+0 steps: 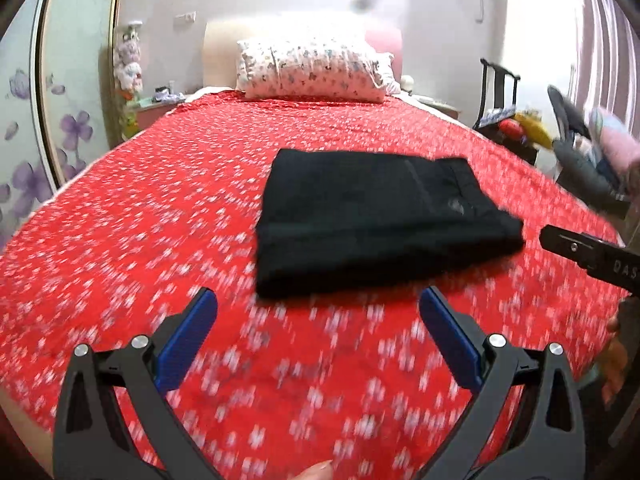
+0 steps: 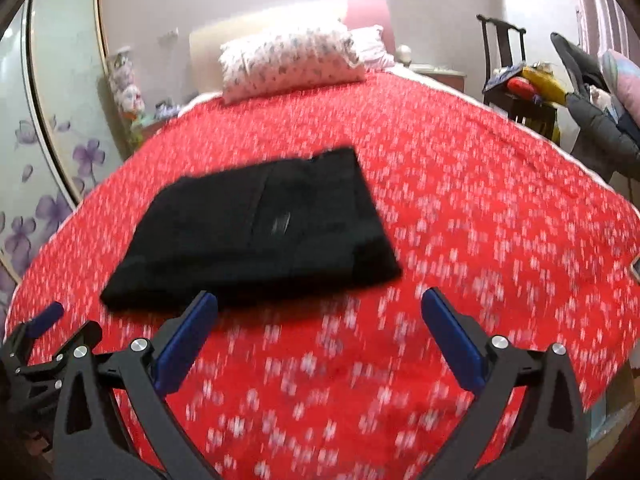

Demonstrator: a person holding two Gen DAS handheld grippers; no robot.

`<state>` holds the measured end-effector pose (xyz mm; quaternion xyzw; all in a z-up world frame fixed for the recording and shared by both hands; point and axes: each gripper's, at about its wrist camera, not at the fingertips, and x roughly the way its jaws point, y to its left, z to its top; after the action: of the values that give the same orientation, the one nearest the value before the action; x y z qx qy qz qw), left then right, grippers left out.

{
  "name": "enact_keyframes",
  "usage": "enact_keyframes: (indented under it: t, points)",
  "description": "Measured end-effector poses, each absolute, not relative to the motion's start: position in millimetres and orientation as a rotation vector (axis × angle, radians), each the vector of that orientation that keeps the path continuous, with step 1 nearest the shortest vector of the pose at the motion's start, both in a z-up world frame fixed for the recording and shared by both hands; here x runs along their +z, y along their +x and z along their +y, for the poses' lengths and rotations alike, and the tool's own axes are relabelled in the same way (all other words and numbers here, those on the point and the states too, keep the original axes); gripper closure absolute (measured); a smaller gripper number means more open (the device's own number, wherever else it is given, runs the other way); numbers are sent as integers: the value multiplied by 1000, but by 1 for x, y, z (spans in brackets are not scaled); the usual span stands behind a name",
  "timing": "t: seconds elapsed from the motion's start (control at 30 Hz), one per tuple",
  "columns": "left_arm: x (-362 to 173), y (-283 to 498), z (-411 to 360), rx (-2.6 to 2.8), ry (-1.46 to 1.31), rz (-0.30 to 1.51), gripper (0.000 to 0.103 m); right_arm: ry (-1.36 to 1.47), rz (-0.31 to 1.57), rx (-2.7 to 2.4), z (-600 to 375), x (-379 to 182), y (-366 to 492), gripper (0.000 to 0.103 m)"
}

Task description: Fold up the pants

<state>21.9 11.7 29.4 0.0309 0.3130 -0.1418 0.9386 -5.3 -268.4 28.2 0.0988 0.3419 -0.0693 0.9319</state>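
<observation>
Mid-frame on the red bedspread [image 1: 160,200], the black pants [image 1: 372,220] are sitting as a compact folded rectangle, so I'm guessing the folding is basically wrapping up. Both the left gripper [image 1: 318,312] and right gripper [image 2: 320,312] are hovering with jaws wide apart, holding nothing. Left view's catching the right gripper's tip at its right edge, while the right view's showing the left gripper at lower left

item: black pants [image 1: 376,220], plain dark fabric, kinda blurry in both views
state: already folded up into a compact, roughly rectangular bundle, layers stacked flat
detail: waistband end on the right side, with a small pale mark on the top layer
pose: lying flat, turned a bit askew
spot: on the red bedspread [image 1: 140,220], around the middle of the bed, well short of the head end
</observation>
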Motion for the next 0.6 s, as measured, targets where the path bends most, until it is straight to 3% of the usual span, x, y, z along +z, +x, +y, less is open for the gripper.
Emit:
enact_keyframes:
  t: [0.6]
  points:
    - [-1, -3, 11, -258, 70, 770, 2, 68, 832, -164, -224, -5, -34, 1]
